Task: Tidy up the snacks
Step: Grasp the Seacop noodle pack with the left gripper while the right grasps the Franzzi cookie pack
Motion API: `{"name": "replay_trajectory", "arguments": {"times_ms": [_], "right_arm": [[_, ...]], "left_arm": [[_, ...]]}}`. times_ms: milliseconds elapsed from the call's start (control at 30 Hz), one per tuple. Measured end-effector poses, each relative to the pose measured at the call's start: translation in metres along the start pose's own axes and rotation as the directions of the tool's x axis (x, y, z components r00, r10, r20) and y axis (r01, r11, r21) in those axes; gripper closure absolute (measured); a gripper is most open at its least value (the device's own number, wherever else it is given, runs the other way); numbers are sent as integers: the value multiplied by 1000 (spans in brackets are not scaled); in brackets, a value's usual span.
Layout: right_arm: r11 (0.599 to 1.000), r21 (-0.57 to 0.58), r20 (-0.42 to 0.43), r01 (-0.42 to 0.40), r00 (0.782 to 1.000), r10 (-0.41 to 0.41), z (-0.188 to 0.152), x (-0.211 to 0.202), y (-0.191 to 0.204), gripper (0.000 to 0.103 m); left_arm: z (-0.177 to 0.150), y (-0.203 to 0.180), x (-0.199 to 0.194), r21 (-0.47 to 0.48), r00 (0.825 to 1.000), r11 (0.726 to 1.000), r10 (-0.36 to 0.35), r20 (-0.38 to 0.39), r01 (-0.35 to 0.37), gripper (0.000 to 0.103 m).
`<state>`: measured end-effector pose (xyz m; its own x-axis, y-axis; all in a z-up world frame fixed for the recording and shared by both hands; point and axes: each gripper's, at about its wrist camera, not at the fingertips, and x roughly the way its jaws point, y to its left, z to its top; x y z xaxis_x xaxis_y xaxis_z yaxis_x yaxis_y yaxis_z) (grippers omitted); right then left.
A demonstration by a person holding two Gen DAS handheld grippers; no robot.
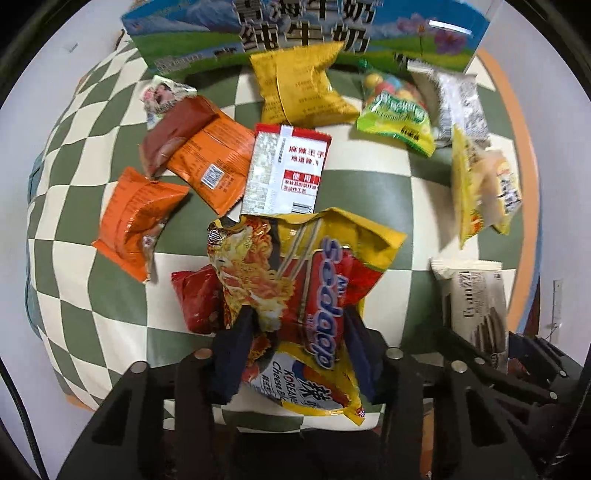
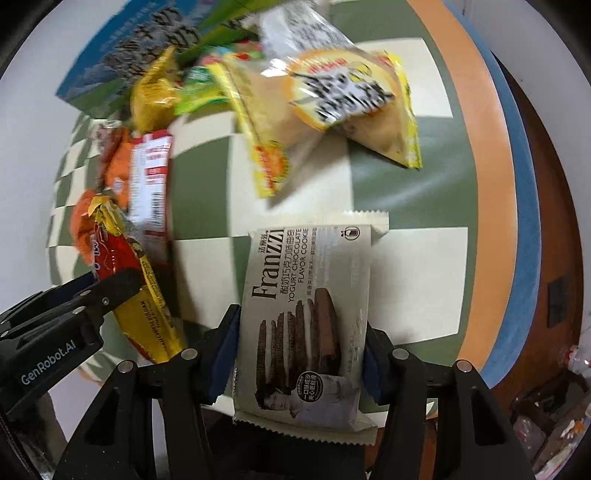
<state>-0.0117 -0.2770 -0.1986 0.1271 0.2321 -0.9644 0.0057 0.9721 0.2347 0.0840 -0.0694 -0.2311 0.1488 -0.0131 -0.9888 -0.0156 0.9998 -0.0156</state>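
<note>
Checked cloth under everything, green and cream, on a round table with an orange rim; gives one flat sorting area.
Milk carton at 12 o'clock in left view, flat on its side along the far edge. Probably the backstop for the pile.
Loose snacks fanned out before it: yellow bag at 12, candy bag at 1, silver-red pack dead centre, orange packs at 9 to 10, none grouped yet.
Noodle bag at 6 in left view, pinched across its lower half by left gripper. Fingers nearly together, foil crumpled between the pads, bag apparently clear of the cloth. Grip low so the long end hangs forward in view.
Cookie pack at 6 in right view, clamped by its long edges in right gripper; fingers held apart by the pack's width, label up. Edge grip suits a stiff flat pack.
Both hands loaded, side by side. Early in the sort, destination not evident.
</note>
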Motion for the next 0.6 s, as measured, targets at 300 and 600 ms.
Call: {"name": "replay_trajectory", "arguments": {"times_ms": [300,600], "right_arm": [[1000,-28,7,15,1000,-15,16,-19,-7,44],[999,5,-6,33,999,-33,14,-6,9,44]], "left_arm": [[3,2,37,6,992,999,-41,-120,42,24],[-19,14,59,5,984,998,-54,-170,55,19]]}}
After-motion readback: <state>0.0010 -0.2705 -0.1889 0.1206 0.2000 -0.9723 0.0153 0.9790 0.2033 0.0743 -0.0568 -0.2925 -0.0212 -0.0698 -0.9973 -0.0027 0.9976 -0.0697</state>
